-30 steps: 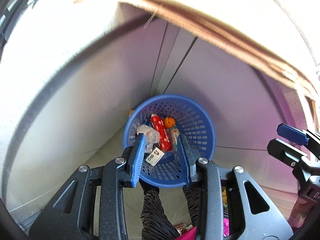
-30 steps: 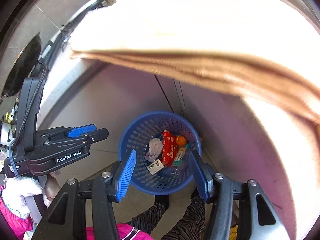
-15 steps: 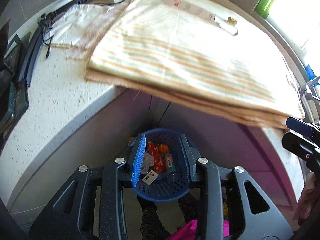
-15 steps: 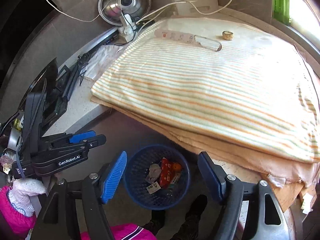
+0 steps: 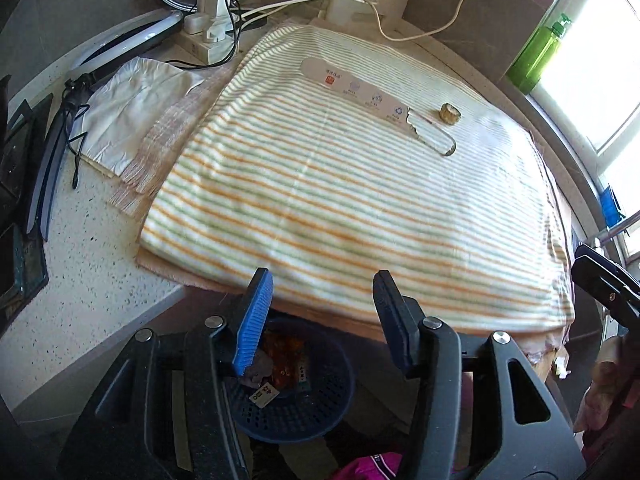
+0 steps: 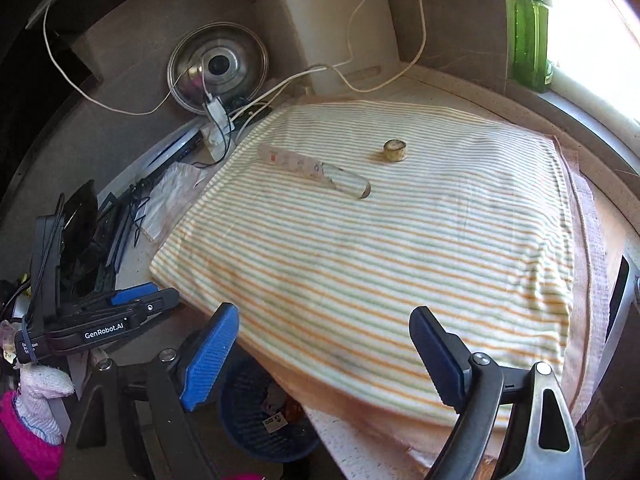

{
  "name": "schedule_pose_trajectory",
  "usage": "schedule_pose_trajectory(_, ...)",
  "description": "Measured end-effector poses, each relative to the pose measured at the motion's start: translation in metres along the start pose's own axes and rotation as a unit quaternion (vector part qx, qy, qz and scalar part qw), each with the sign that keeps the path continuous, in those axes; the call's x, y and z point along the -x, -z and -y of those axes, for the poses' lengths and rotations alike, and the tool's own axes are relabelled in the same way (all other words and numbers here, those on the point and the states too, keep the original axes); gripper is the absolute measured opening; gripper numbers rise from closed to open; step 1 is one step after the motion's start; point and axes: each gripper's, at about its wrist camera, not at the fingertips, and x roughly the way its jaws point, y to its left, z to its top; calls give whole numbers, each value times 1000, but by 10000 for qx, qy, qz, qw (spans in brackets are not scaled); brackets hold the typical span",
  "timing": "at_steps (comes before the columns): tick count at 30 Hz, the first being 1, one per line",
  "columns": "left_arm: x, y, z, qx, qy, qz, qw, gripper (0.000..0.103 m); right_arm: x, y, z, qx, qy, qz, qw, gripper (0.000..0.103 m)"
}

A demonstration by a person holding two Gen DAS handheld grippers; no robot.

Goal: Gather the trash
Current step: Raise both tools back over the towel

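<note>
A long white wrapper strip with a clear torn end [image 5: 372, 100] [image 6: 308, 166] lies on the striped towel [image 5: 340, 208] [image 6: 380, 248], and a small round gold piece [image 5: 449, 113] [image 6: 395, 150] sits beside it. Below the counter edge stands a blue basket [image 5: 320, 412] [image 6: 248, 428] holding several wrappers. My left gripper [image 5: 323, 276] hovers over the towel's near edge with its jaws opening and nothing between them. The jaws of my right gripper [image 6: 323, 312] are also opening, wide and bare, above the same edge. In the right wrist view the left gripper [image 6: 164, 294] shows at the left.
At the back are a power strip with cables [image 5: 208, 32], a pot lid [image 6: 218, 66], a white board [image 6: 340, 20] and a green bottle [image 5: 536, 56] by the window. A white cloth [image 5: 132, 108] and dark flat items [image 6: 76, 232] lie on the speckled counter at the left.
Both grippers have risen from just over the blue basket to above the counter edge, so the towel top now shows. Both pairs of jaws stand wider than before.
</note>
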Motion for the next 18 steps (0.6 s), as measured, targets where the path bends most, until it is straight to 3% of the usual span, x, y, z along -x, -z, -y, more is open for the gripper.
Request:
schedule_pose_trajectory(2,-3,-11,7,61,16,56,10000,61,-2,-11,9,2,38,54,10000,92)
schedule_pose_trajectory(18,-52,-88,40,843,222,-34,9962,61,-43,-99,72,-51,70,125,9999,93)
